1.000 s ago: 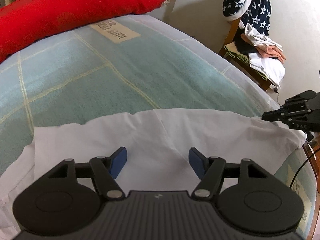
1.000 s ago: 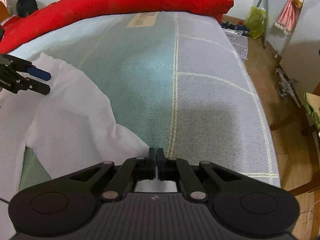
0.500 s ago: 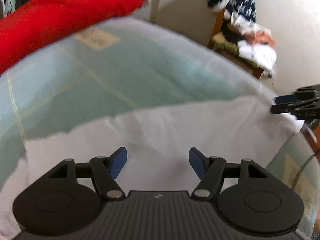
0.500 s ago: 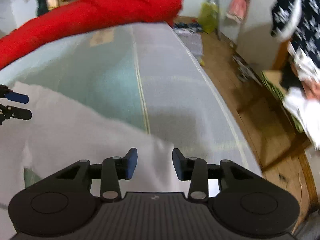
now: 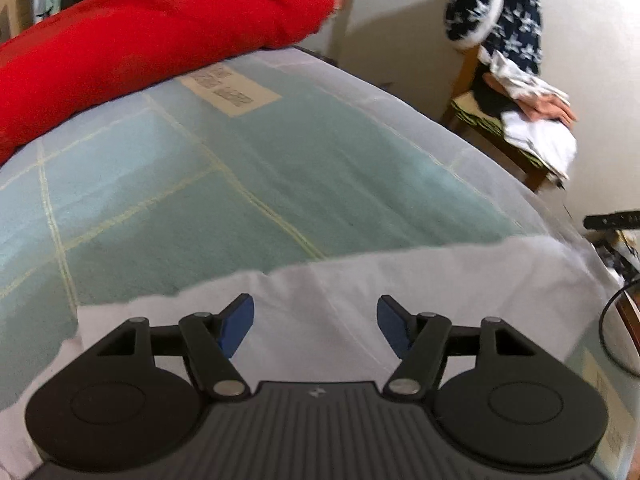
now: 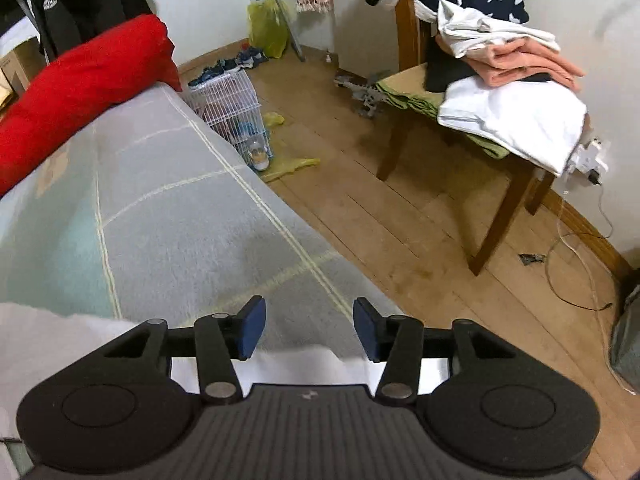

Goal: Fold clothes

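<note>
We see the bed (image 5: 248, 184) bare between the white garment (image 5: 360, 280) along its near edge and the red pillow (image 5: 140, 32) along its far edge. Past the right edge, open floor (image 6: 400, 220); a chair (image 6: 500, 184) piled with clothes and a wire cage (image 6: 232, 112) stand there.

blanket label (image 5: 230, 93) print (blurred), nothing legible
</note>
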Action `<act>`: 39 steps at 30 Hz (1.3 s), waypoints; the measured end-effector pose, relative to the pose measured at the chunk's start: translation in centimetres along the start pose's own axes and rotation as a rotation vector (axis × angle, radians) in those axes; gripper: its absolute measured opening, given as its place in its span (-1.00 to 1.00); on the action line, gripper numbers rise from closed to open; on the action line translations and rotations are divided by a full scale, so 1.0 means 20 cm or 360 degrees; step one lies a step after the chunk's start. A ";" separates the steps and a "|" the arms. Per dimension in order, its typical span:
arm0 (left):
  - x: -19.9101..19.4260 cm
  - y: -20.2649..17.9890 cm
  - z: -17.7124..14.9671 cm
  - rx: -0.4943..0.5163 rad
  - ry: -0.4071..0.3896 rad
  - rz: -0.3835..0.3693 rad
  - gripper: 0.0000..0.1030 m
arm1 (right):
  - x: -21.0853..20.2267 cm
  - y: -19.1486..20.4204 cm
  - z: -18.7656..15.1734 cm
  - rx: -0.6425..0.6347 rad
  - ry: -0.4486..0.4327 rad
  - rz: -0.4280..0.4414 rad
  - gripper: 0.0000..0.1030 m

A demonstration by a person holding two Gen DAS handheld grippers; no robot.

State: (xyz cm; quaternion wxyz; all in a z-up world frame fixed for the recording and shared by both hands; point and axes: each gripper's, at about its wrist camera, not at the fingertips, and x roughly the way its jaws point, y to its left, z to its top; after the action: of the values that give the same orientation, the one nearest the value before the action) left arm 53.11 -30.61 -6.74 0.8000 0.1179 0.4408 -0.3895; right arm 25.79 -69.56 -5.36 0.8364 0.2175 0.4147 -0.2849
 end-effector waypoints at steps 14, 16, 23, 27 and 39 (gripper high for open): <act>0.02 -0.04 -0.07 0.0048 0.0074 0.0018 0.31 | 0.04 -0.21 -0.10 0.0128 0.0044 -0.0228 0.08; 0.02 -0.04 -0.07 0.0045 0.0076 0.0019 0.32 | 0.07 -0.24 -0.10 0.0158 0.0075 -0.0232 0.07; 0.03 -0.05 -0.08 0.0052 0.0073 0.0030 0.32 | 0.15 -0.21 -0.09 0.0037 0.0109 -0.0152 -0.82; 0.00 -0.06 -0.06 0.0055 0.0043 0.0027 0.31 | 0.13 -0.15 -0.06 -0.0122 0.0036 -0.0335 -0.83; 0.05 -0.10 -0.08 0.0099 0.0066 0.0025 0.33 | -0.01 0.24 -0.06 -0.0286 -0.0042 0.0035 0.14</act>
State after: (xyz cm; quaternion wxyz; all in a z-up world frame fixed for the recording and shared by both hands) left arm 50.92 -31.64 -8.07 0.7897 0.1542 0.4441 -0.3943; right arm 28.30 -65.19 -5.28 0.8610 0.1423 0.4251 -0.2402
